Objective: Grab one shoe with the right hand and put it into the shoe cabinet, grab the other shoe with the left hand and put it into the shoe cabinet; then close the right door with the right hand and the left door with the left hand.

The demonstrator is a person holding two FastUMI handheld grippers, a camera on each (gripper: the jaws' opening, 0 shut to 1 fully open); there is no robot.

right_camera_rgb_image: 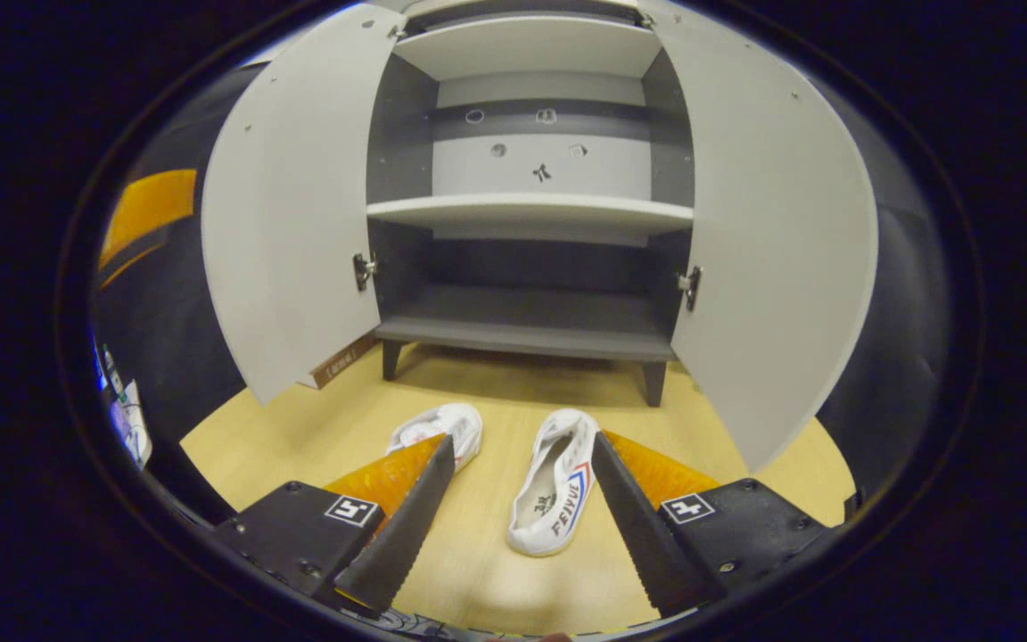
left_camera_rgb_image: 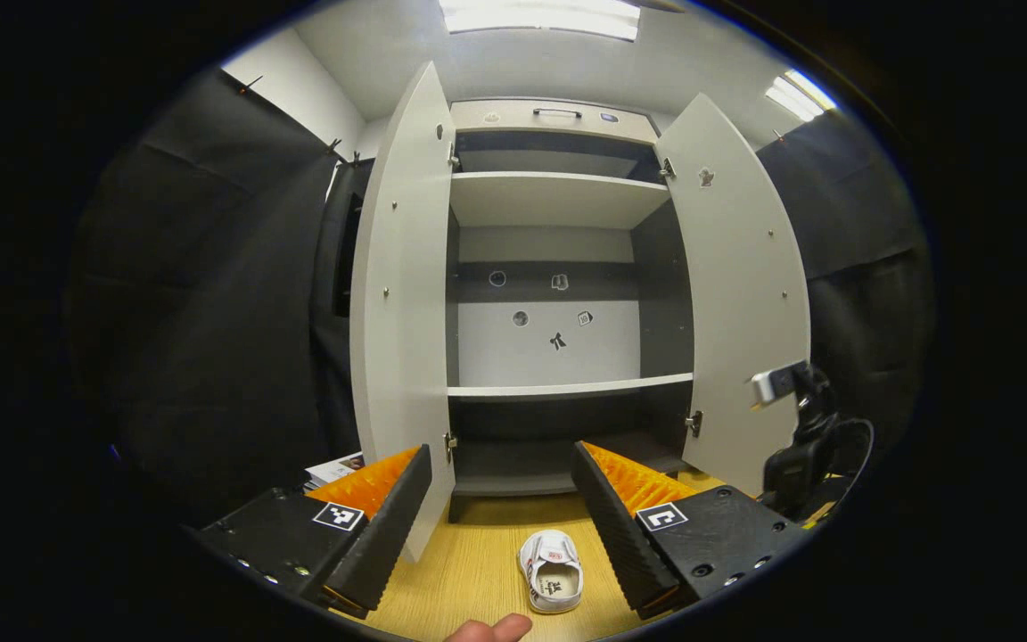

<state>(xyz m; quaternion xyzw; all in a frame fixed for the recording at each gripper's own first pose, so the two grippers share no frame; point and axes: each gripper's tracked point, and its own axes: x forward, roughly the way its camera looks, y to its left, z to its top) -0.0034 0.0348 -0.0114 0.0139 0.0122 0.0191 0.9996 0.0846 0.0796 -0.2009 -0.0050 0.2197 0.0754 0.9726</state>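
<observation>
Lying on the floor between the wide-spread fingers of the right hand-held gripper (right_camera_rgb_image: 513, 517), one shoe (right_camera_rgb_image: 553, 495) rests untouched

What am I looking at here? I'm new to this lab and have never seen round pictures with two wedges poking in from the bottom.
No robot arm is at work. A person holds a two-finger gripper in each hand, and a fisheye camera rides on each one, looking forward along its fingers. Those fingers are the wedges.

The left gripper view shows the left gripper, fingers spread and holding nothing. Ahead stands the shoe cabinet with both doors swung open and its shelves bare. One white shoe lies on the wooden floor between the fingers, and a fingertip peeks in at the bottom edge.

The right gripper view comes from the right gripper, also open and lower down. It shows two shoes on the floor before the cabinet: the nearer shoe between its fingers, the farther shoe partly behind its left finger.
</observation>
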